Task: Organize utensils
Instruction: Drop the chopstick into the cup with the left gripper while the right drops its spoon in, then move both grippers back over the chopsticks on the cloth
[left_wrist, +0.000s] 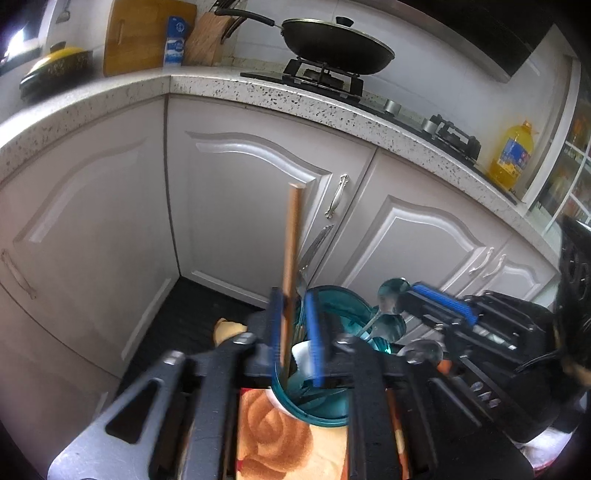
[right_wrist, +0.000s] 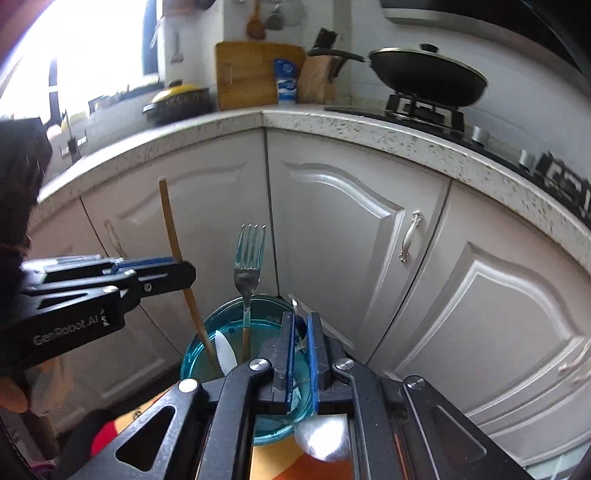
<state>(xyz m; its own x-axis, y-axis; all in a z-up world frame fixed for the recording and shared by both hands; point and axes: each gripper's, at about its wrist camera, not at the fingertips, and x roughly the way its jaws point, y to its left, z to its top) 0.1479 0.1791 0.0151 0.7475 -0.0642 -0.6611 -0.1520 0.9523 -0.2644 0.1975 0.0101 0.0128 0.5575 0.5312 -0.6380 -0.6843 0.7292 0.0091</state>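
Observation:
A teal cup (left_wrist: 332, 417) (right_wrist: 199, 347) stands on a floral cloth and holds a fork (right_wrist: 249, 258), a white plastic knife (right_wrist: 225, 354) and several spoons (left_wrist: 393, 291). A wooden chopstick (left_wrist: 291, 258) (right_wrist: 171, 229) stands upright in the cup, leaning on one pad of my left gripper (left_wrist: 295, 326) (right_wrist: 184, 273). The other pad is clear of it, so that gripper is open. My right gripper (right_wrist: 302, 347) (left_wrist: 410, 295) hangs over the cup's right side, jaws a narrow slit apart around a thin spoon handle. That spoon's bowl (right_wrist: 325, 439) shows below the fingers.
White cabinet doors (left_wrist: 240, 206) close the space behind the cup, under a speckled counter (left_wrist: 258, 92). On it are a lidded wok (left_wrist: 336, 48) on a stove, a cutting board (left_wrist: 140, 33), a knife block (left_wrist: 207, 40) and an oil bottle (left_wrist: 513, 151).

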